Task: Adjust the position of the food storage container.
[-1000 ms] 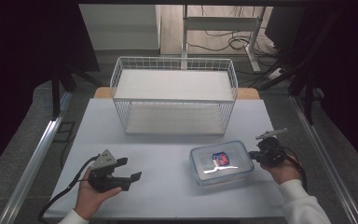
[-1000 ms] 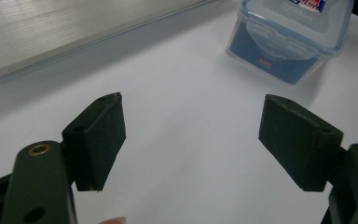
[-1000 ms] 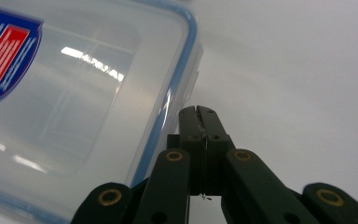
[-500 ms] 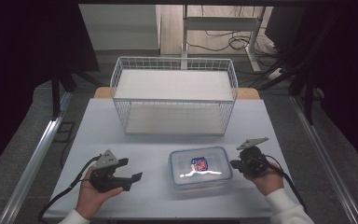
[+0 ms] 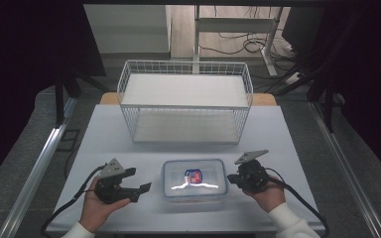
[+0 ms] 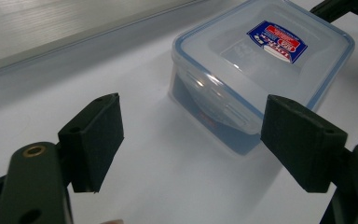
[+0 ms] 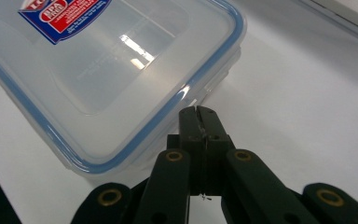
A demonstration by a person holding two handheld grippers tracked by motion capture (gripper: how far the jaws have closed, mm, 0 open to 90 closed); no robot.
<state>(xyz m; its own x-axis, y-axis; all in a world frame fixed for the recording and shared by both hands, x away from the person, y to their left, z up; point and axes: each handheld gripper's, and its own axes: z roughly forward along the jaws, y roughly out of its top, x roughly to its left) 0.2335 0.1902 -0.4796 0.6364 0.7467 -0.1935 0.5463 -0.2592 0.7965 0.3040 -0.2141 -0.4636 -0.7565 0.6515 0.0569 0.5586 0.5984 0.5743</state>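
Note:
A clear plastic container [image 5: 194,177] with a blue-rimmed lid and a red and blue label lies flat on the white table [image 5: 278,139], near its front edge. My left gripper [image 5: 139,180] rests in a hand just left of it, jaws open and empty. In the left gripper view, that container [image 6: 261,70] lies ahead of the open left gripper [image 6: 191,140], apart from its pads. My right gripper [image 5: 229,178] is shut, its tips against the container's right side. The right gripper view shows the closed right gripper [image 7: 198,114] touching the container [image 7: 98,70] just under the lid's rim.
A white wire basket [image 5: 186,62] stands empty at the back middle of the table. Bare table lies between the basket and the container. Cables trail from both grippers toward the front edge. The floor and metal rails flank the table.
The right gripper has slid left along the table with the container at its tips, so the container has moved from the right to the front middle. The left gripper has stayed put.

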